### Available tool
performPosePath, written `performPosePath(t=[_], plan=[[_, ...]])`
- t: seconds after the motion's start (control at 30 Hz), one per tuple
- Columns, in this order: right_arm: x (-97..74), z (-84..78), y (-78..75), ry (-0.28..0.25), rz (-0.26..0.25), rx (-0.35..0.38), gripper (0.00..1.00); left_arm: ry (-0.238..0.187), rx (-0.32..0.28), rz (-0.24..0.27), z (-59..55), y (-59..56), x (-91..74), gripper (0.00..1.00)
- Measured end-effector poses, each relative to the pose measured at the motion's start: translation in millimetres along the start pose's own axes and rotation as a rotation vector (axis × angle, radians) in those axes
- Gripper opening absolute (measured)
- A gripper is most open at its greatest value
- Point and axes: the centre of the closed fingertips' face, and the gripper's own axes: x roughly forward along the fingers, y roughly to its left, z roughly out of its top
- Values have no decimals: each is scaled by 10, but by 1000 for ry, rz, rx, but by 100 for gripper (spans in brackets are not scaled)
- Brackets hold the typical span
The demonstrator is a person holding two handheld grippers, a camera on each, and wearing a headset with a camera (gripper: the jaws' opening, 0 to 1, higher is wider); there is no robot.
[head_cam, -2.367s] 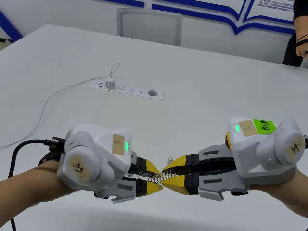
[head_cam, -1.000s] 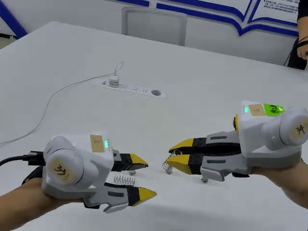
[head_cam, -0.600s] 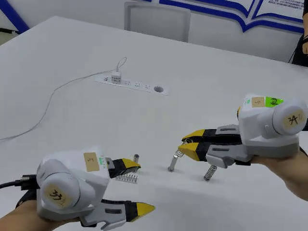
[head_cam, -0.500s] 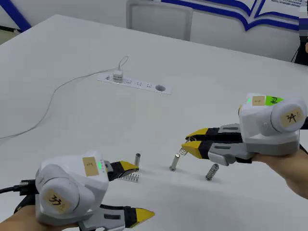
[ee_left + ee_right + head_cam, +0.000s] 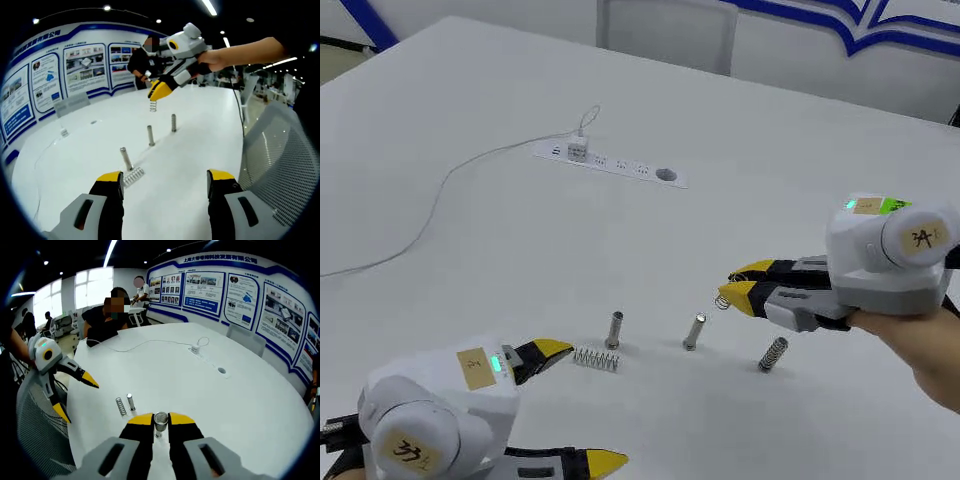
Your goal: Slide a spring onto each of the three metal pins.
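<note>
**A:** Report the left gripper [image 5: 580,405].

**B:** It is at the lower left of the head view, nearest us. The jaws are spread wide and hold nothing. Just beyond its upper tip, the loose spring [image 5: 596,358] lies on its side on the table [image 5: 520,250]. The spring's long axis runs left to right in the frame. Its far end is just beside the foot of the left pin [image 5: 615,328].

**A:** And the pins?

**B:** There are three in a row across the lower middle, all upright. The left pin and the middle pin [image 5: 694,331] are bare. The right pin [image 5: 780,342] already wears a fitted spring [image 5: 773,355].

**A:** The right gripper [image 5: 740,281]?

**B:** It is at the right of the frame, held roughly level with its tips pointing left. The jaws are pressed together on the held spring [image 5: 722,298], which hangs from the tips. In the left gripper view its axis looks close to vertical. It sits up and to the right of the middle pin, near it but not touching.

**A:** What do you judge comes next?

**B:** The right gripper is the nearer one to the middle pin. The held spring probably has to shift left until its bore stands over the pin top, then descend along the pin's axis.
</note>
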Motion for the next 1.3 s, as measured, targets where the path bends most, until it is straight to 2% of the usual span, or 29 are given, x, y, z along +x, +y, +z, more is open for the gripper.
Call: performPosePath(t=[0.27, 0.63, 0.8, 1.17, 1.3], plan=[[110, -50, 9, 16, 13, 19, 11, -13, -29, 41, 14, 77, -5, 70], [280, -167, -63, 55, 9, 61, 11, -21, -44, 78, -3, 154, -22, 71], [309, -191, -67, 61, 14, 93, 11, -17, -60, 87, -26, 183, -31, 71], [357, -255, -27, 84, 25, 99, 11, 0, -65, 91, -66, 192, -29, 71], [388, -299, -5, 99, 32, 96, 11, -11, -69, 94, -43, 195, -35, 71]])
